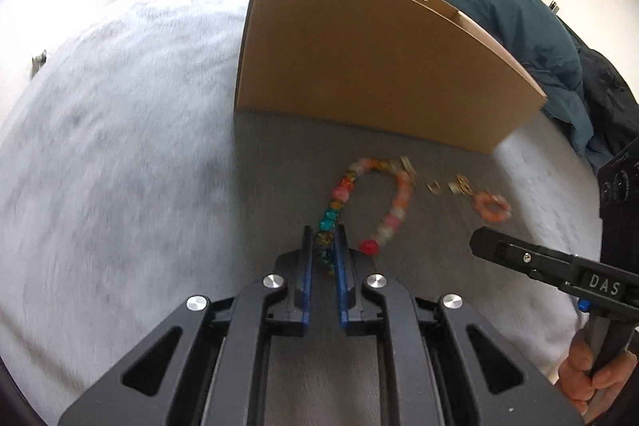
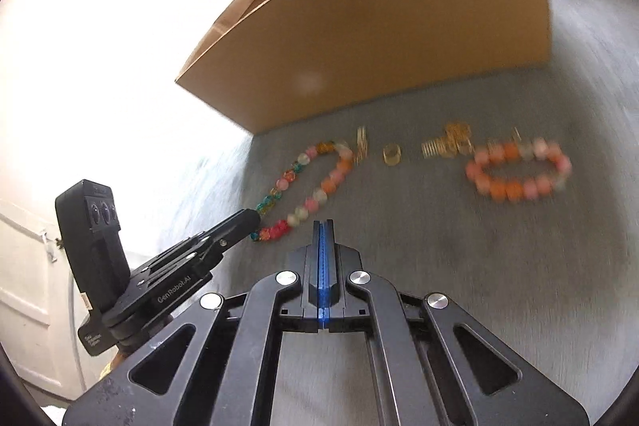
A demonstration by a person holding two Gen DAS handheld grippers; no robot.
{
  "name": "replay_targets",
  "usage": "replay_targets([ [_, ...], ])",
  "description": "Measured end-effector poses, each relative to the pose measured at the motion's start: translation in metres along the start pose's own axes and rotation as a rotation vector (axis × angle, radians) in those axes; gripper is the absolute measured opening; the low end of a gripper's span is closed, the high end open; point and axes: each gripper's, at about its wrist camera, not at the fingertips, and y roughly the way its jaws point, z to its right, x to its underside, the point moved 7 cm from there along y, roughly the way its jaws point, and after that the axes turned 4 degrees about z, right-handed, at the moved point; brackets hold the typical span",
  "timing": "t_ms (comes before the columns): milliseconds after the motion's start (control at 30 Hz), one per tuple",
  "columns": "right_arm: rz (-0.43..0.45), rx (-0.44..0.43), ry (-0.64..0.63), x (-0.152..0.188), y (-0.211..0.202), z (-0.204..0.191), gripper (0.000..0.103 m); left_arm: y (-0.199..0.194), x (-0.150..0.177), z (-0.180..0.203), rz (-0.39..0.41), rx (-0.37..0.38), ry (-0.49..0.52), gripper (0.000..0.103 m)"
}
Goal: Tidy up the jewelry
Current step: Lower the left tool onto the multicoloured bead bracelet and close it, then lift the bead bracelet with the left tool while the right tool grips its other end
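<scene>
On the grey bedcover, in front of the tall side of a cardboard box, the jewelry lies in a rough row. Farthest left is a multicoloured beaded necklace, bent into a narrow hairpin whose closed bend points toward the box and whose long axis runs from there back toward the grippers. The left gripper has its blue-padded fingers pinched on the strand's near end, at the teal and amber beads. The strand looks light and limp, with hard, glossy beads that could slip; I judge a hold across one bead, or on the cord between two, to be safest, and the free length will likely dangle and swing once lifted. Next come small gold rings, tiny and probably fiddly to pinch. Farthest right lies a pink-and-orange beaded bracelet, a closed oval with its long axis along the row, best taken across one side. The right gripper has its fingers pressed together on nothing, hovering just short of the row.
</scene>
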Motion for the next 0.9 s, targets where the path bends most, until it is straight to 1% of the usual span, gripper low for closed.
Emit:
replay_targets([
  [67, -0.016, 0.000, 0.000, 0.012, -0.006, -0.001, 0.000, -0.008, 0.009, -0.002, -0.003, 0.002, -0.004, 0.009],
  [167, -0.017, 0.021, -0.041, 0.015, -0.010, -0.003, 0.006, -0.015, 0.017, -0.003, 0.005, -0.009, -0.004, 0.009],
  [200, -0.015, 0.028, -0.051, 0.016, -0.008, -0.005, 0.017, -0.016, 0.016, -0.005, 0.013, -0.021, 0.004, 0.009],
  [233, -0.011, 0.028, -0.057, 0.014, -0.005, -0.007, 0.024, -0.016, 0.018, -0.005, 0.019, -0.029, 0.008, 0.009],
  [267, -0.006, 0.024, -0.070, 0.009, 0.001, -0.012, 0.033, -0.016, 0.018, -0.008, 0.023, -0.036, 0.006, 0.009],
  [300, 0.000, 0.028, -0.087, 0.008, 0.006, -0.014, 0.036, -0.018, 0.019, -0.010, 0.023, -0.038, 0.003, 0.009],
  [400, 0.008, 0.055, -0.159, 0.000, 0.016, -0.024, 0.037, -0.011, 0.012, -0.013, 0.030, -0.056, -0.002, 0.009],
  [433, 0.007, 0.063, -0.177, 0.001, 0.013, -0.022, 0.037, -0.011, 0.011, -0.014, 0.030, -0.060, -0.002, 0.009],
  [500, -0.001, 0.088, -0.216, -0.008, 0.036, -0.028, 0.037, -0.007, 0.009, -0.015, 0.030, -0.074, 0.006, 0.009],
  [567, -0.002, 0.105, -0.240, -0.012, 0.046, -0.029, 0.037, -0.003, 0.007, -0.013, 0.028, -0.081, 0.014, 0.009],
  [667, -0.006, 0.129, -0.262, -0.017, 0.058, -0.027, 0.033, 0.000, 0.007, -0.015, 0.020, -0.100, 0.028, 0.010],
  [767, -0.015, 0.134, -0.280, -0.021, 0.068, -0.028, 0.029, 0.005, 0.006, -0.016, 0.009, -0.107, 0.033, 0.010],
  [900, -0.026, 0.150, -0.342, -0.019, 0.077, -0.027, 0.025, 0.013, 0.004, -0.015, -0.002, -0.123, 0.047, 0.010],
])
